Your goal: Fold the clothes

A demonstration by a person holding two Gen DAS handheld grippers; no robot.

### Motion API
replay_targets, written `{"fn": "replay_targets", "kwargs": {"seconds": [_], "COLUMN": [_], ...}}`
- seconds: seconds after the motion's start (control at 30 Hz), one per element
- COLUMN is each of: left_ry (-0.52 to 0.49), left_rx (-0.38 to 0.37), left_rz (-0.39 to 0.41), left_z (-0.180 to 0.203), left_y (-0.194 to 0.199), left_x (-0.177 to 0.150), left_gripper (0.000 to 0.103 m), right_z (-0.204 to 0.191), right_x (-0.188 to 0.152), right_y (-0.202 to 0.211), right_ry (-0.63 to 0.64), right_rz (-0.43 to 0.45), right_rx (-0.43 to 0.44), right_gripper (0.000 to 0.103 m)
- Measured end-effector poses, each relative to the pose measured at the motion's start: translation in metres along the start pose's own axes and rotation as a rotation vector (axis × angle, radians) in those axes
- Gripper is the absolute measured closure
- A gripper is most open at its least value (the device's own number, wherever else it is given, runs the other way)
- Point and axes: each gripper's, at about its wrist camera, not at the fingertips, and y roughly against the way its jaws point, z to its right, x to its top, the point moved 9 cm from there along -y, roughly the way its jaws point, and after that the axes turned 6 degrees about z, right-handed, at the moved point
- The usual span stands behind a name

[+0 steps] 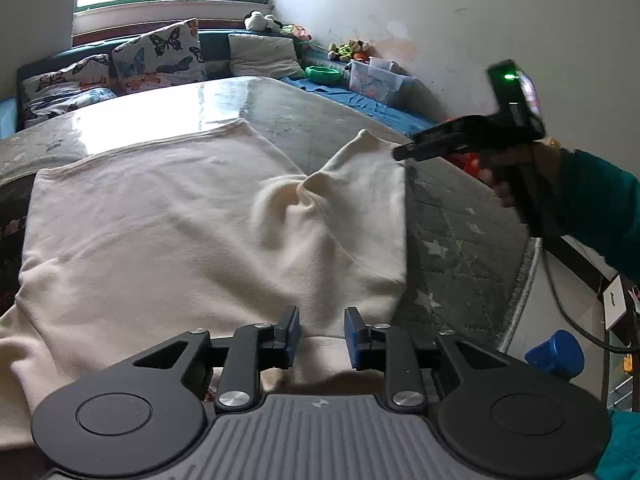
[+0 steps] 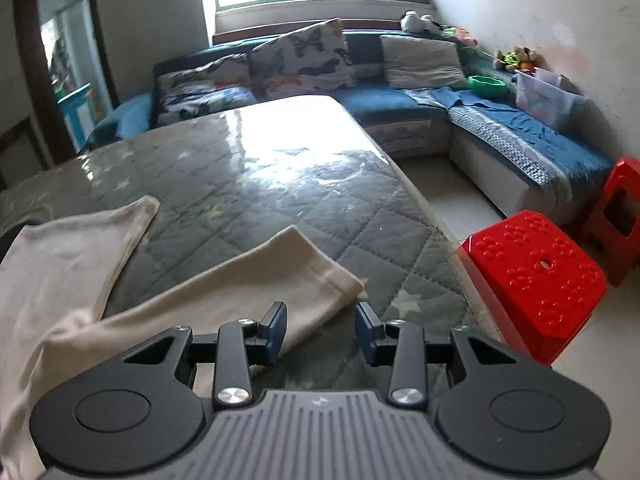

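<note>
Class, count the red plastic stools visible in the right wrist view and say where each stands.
2. One red stool stands on the floor beside the table edge; a second red stool stands behind it, cut off by the frame edge. Others may be hidden.

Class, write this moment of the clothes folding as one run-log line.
garment: cream garment flat on quilted table | left tongs: open | right tongs: open, above sleeve

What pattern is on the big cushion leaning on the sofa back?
Butterflies on a white ground, on the cushion; the right wrist view shows it best.
</note>
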Motion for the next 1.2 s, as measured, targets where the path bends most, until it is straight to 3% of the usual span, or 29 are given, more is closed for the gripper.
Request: {"fn": "replay_targets", "kwargs": {"seconds": [0.1, 0.13, 0.17, 0.2, 0.23, 0.57, 0.8, 0.9, 1.07, 1.2], "left_ry": [-0.008, -0.009, -0.010, -0.012, -0.015, -0.023, -0.023, -0.027, -0.002, 0.035], "left_rx": [-0.002, -0.004, -0.005, -0.006, -0.009, -0.083, -0.143, -0.151, -0.134, -0.070], "left_rz": [-0.003, -0.004, -0.007, -0.009, -0.008, 0.023, -0.016, -0.008, 0.006, 0.057], "left_z": [0.004, 0.004, 0.004, 0.004, 0.004, 0.027, 0.048, 0.052, 0.045, 0.022], "left_y": [0.000, 0.000, 0.000, 0.000, 0.000, -0.029, -0.047, -0.044, -0.030, -0.007], "left_x": [0.000, 0.000, 0.000, 0.001, 0.004, 0.031, 0.017, 0.015, 0.017, 0.027], "left_gripper": [0.075, 0.074, 0.074, 0.074, 0.074, 0.072, 0.066, 0.061, 0.061, 0.057], "right_z": [-0.001, -0.001, 0.000, 0.000, 0.001, 0.027, 0.044, 0.040, 0.001, -0.052], "right_x": [-0.001, 0.000, 0.001, 0.002, 0.002, 0.002, -0.026, -0.017, 0.009, 0.022], "right_y": [-0.008, -0.007, -0.005, -0.004, -0.002, 0.053, 0.046, 0.050, 0.058, 0.045], "right_ry": [-0.019, -0.016, -0.013, -0.010, -0.007, 0.100, 0.084, 0.114, 0.169, 0.221], "right_rz": [0.008, 0.015, 0.021, 0.027, 0.033, 0.102, 0.002, 0.023, 0.066, 0.053], "right_rx": [-0.011, -0.014, -0.017, -0.019, -0.022, -0.170, -0.215, -0.236, -0.101, 0.063], "right_gripper": [0.068, 0.074, 0.089, 0.098, 0.100, 0.101, 0.097, 0.093, 0.090, 0.088]}}
